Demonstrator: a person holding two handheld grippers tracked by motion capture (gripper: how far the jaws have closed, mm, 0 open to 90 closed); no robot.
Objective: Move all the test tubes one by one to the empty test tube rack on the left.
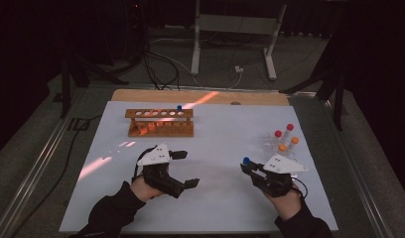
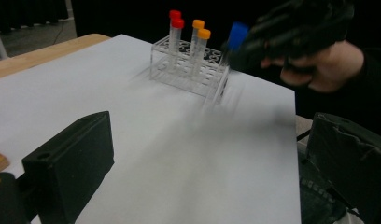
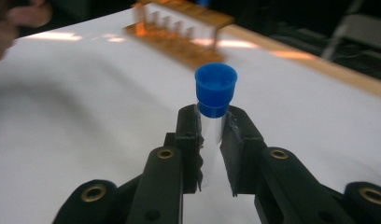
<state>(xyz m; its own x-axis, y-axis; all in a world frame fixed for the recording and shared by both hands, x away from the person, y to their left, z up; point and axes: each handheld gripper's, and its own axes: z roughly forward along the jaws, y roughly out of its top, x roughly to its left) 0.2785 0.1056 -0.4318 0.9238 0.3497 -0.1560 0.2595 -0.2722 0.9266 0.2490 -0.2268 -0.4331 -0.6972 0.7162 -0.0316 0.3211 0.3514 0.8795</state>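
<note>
Your white mat (image 1: 205, 198) covers most of the table, and the work on it runs from right to left. The wooden rack (image 1: 160, 123) stands at the far left of the mat with one blue-capped tube already in a hole toward its right end. The clear rack (image 1: 279, 144) sits at the right, just beyond your right hand, holding two red-capped and two orange-capped tubes.

Your left gripper (image 1: 184, 168) rests low at the near left, jaws spread wide with nothing between them; in the left gripper view its two black jaws frame bare mat.

Your right gripper (image 1: 247, 168) is clamped on the tube (image 3: 212, 126): the right gripper view shows both pads pressing the clear body just under the blue cap (image 3: 215, 88), the tube standing upright between them. You hold it above the mat, near the clear rack and well apart from the wooden one.

You look to be in the carry step, tube lifted out and on its way across. Next, I judge, you need to bring it far and left over the wooden rack, line its tip up with a free hole beside the tube already standing there, keep it upright, lower it in, then open.
</note>
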